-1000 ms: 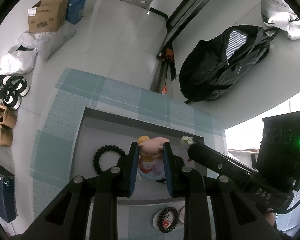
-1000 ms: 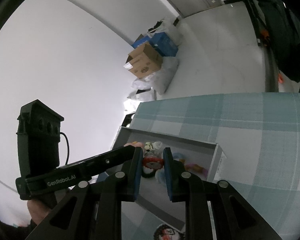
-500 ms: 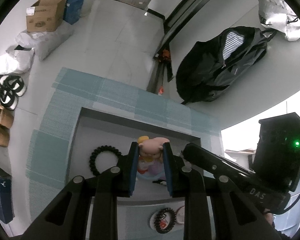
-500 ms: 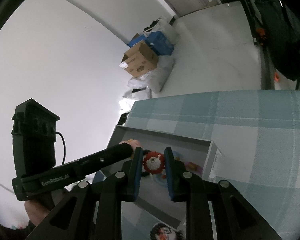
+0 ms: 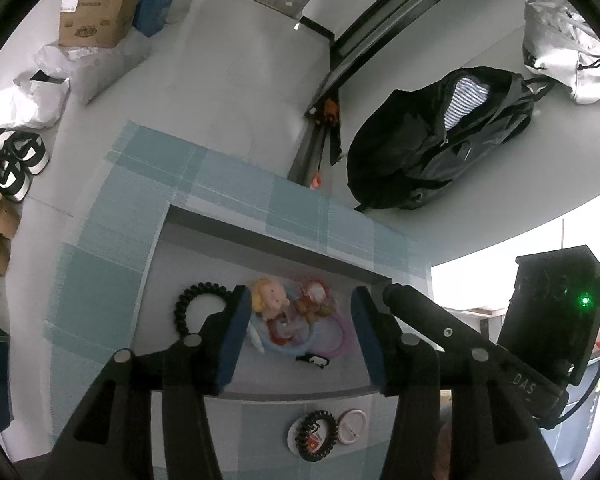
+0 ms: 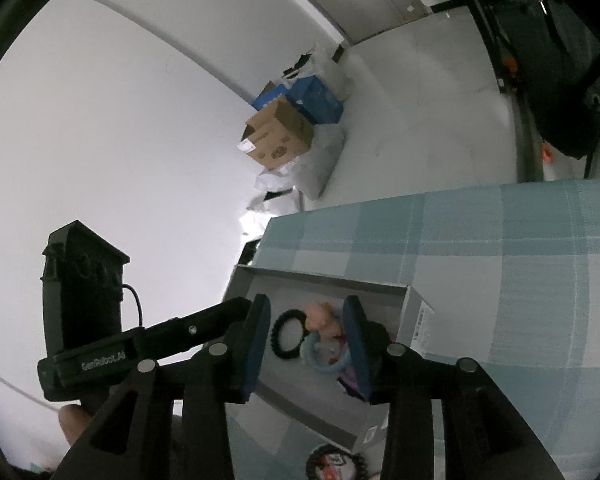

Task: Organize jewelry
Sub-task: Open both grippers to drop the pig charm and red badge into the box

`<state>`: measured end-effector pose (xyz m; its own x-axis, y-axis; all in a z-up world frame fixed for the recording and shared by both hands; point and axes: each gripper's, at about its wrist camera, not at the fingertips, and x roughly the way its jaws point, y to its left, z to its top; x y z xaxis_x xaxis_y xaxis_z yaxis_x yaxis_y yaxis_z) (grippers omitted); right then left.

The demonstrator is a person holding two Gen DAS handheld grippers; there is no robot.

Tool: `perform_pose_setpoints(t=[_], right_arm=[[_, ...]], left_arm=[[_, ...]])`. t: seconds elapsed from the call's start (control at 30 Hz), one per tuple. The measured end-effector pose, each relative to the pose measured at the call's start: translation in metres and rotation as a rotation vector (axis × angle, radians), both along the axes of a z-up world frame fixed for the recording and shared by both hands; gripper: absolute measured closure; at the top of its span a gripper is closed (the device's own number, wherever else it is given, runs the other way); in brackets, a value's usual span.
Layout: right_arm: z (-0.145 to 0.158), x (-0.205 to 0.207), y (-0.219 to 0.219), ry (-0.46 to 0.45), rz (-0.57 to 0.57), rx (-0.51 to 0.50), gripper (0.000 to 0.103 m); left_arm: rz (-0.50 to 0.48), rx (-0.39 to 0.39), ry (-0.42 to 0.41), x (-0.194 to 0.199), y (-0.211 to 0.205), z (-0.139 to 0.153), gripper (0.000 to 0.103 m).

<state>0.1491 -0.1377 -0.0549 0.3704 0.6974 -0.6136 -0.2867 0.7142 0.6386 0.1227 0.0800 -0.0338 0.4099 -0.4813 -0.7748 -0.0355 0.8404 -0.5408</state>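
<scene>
Jewelry lies mostly in the grey tray (image 5: 260, 390) on the checked table (image 5: 100, 264): a black coil band (image 5: 198, 302) at the tray's left, and beside it a heap made of a pink doll charm (image 5: 270, 294), a red charm (image 5: 314, 298) and blue and pink rings (image 5: 300, 338) lying over one another. Outside the tray, near its front wall, a second black coil (image 5: 318, 434) sits on a small white disc with a white ring (image 5: 354, 426) just beside it.

Both tools are spread and hold nothing. The left tool (image 5: 296, 332) hangs over the heap, its blue pads either side of it; the right tool (image 6: 306, 344) looks into the same tray from the side, the coil band (image 6: 288, 334) and doll (image 6: 318, 318) showing between its pads.

With nothing gripped, the job now seems to be fetching the pieces outside the tray. I would send only one tool, since the two are close and could knock together. Come down over the coil from above, pinch its rim rather than the disc beneath, and lift straight so the white ring is not dragged. Set it in bare tray floor, apart from the heap, to avoid tangling.
</scene>
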Motion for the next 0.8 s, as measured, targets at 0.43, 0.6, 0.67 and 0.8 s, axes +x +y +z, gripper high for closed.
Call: perform_pose_setpoints(t=[0.43,0.6,0.67,0.8], right_arm=[[0.014,-0.010,-0.019,-0.039,-0.063,0.023,0.054],[0.020,-0.017,-0.032,-0.056,-0.088,0.036,0.053],[0.021,-0.020,-0.036,-0.060,-0.097,0.032,0.051],[0.020,-0.026,-0.045,-0.058,-0.110,0.013,0.049]], left_arm=[[0.067,0.014,-0.042,-0.013,0.015,0.011,0.057],[0.049,0.029,-0.071,-0.025,0.013,0.015,0.057],[0.031,0.034,-0.079,-0.030,0.012,0.015,0.057],[-0.033,0.069,-0.102,-0.043,0.003,0.018,0.057]])
